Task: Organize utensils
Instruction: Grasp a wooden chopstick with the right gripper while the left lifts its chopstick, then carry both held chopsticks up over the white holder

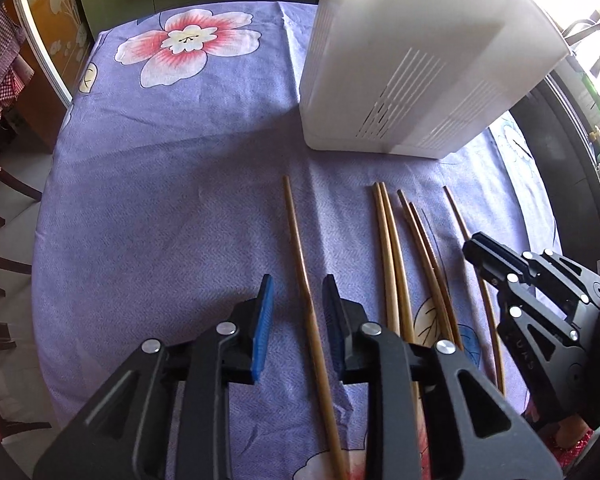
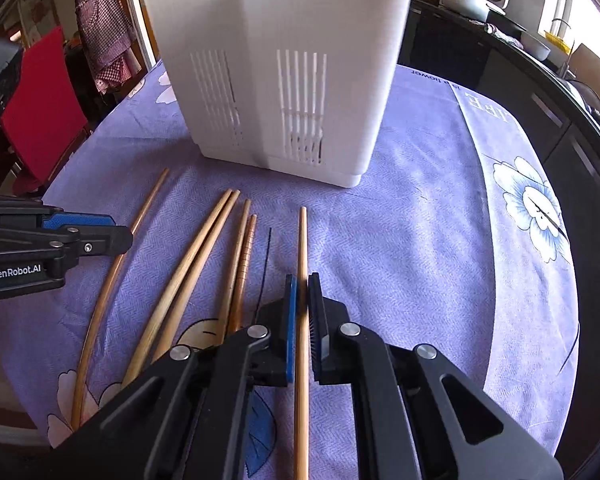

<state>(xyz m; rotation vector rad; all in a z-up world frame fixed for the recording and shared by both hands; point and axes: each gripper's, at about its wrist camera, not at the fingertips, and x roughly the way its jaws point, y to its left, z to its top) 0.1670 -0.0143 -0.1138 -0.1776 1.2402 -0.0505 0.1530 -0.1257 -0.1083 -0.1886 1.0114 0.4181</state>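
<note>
Blue-padded right gripper (image 2: 302, 312) clamps one chopstick (image 2: 302, 240) — left gripper (image 1: 298, 312) spread, straddling another (image 1: 300, 248).

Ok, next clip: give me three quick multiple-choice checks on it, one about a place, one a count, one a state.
1. The holder stands:
A. beyond the chopsticks' far tips
B. on top of the chopsticks
C. off the cloth

2. Chopsticks in view:
A. four
B. six
C. eight

3. The right claw is:
A. open over bare cloth
B. gripping the holder
C. shut on the rightmost chopstick

Answers:
1 A: the holder sits upright on the cloth, just past the tips.
2 B: both views show a single, two pairs and another single.
3 C: its pads close tight on either side of that stick.
</note>
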